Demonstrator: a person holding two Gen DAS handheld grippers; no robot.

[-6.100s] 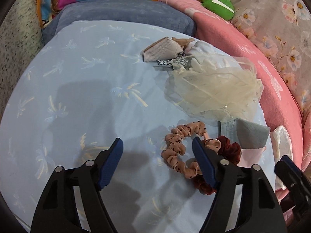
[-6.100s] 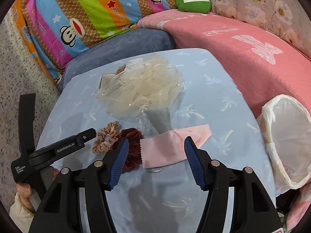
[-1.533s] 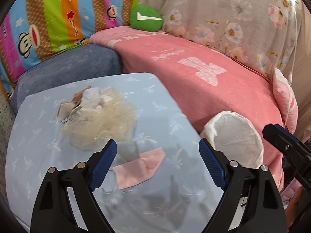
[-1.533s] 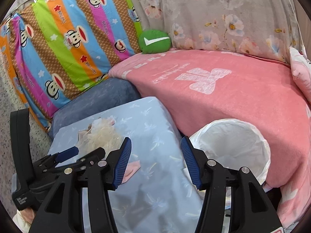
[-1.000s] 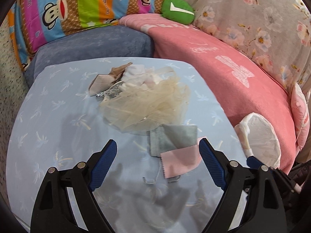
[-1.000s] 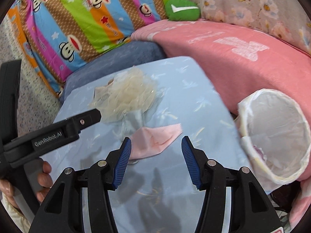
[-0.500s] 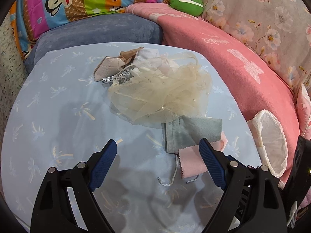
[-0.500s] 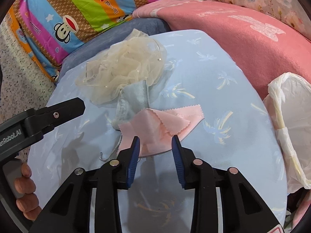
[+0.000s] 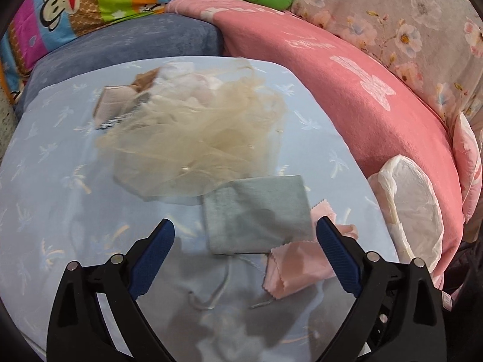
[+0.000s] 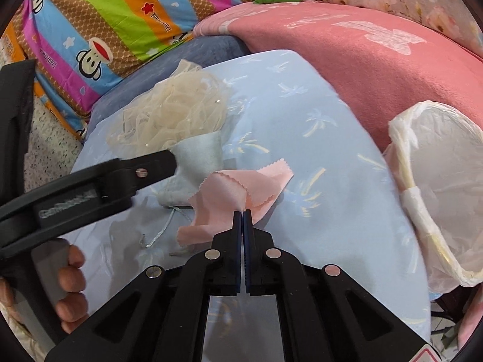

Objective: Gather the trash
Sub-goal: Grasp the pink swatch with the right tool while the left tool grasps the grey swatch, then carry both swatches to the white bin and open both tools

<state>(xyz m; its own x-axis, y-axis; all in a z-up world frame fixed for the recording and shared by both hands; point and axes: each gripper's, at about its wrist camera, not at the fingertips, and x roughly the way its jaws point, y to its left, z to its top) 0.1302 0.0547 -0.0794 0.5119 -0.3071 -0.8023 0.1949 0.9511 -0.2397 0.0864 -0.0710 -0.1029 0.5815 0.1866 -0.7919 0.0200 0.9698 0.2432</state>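
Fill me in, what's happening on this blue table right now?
A person is clearing fabric scraps with two handheld grippers. The right gripper is pinched shut on the pink cloth, part lifted into a fold. The left gripper is open, straddling the grey pouch. A cream mesh pile sits on the table behind it. The lined bin waits at the table's right edge.

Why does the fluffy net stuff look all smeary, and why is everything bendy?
Left wrist view: the cream netting is motion-blurred; the left tongs look sharp. Right wrist view: the fisheye lens curves the blue table edges, and the other tool's label smears.
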